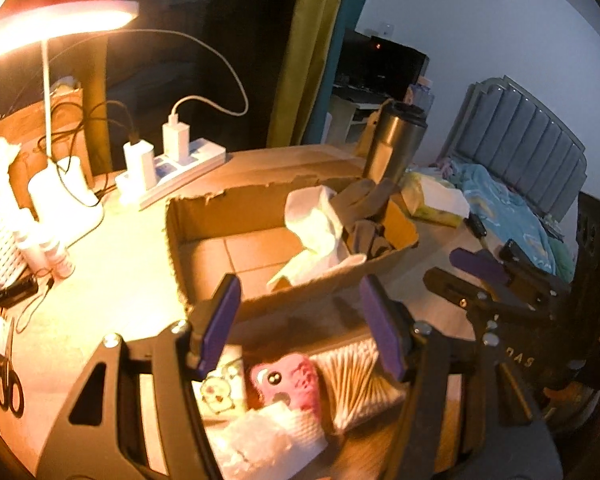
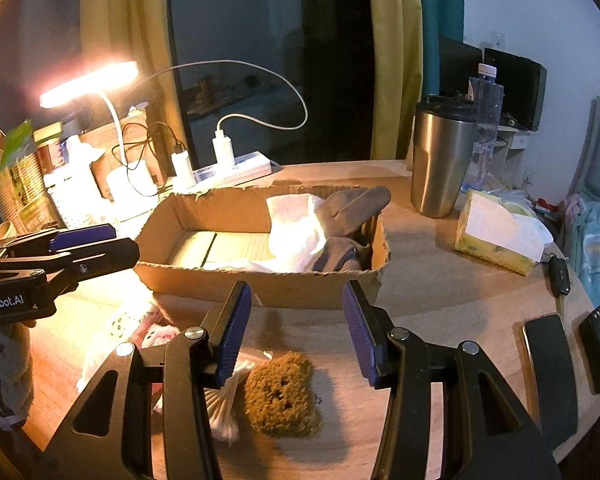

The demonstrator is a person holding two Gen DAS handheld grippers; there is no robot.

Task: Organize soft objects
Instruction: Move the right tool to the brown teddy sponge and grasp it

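Observation:
A torn cardboard box [image 1: 204, 236] [image 2: 260, 286] lies on the table and holds a white cloth [image 1: 320, 228] [image 2: 296, 236] and a grey glove [image 1: 364, 204] [image 2: 348, 216] at its right end. My left gripper [image 1: 300, 324] hangs open in front of the box, above a pink plush toy [image 1: 290, 384], a bag of cotton swabs [image 1: 360, 384] and a white fluffy piece [image 1: 276, 440]. My right gripper [image 2: 298, 332] is open too, with a brown sponge-like piece [image 2: 282, 392] on the table below it and the cotton swabs [image 2: 224, 408] to its left. Neither gripper holds anything.
A steel tumbler [image 2: 440, 160], a tissue pack [image 2: 496, 236], a car key [image 2: 560, 276] and two phones [image 2: 548, 364] lie to the right. A power strip [image 1: 180, 172], a lit lamp [image 1: 60, 20], bottles and scissors [image 1: 8, 388] crowd the left. A bed [image 1: 512, 208] stands beyond the table.

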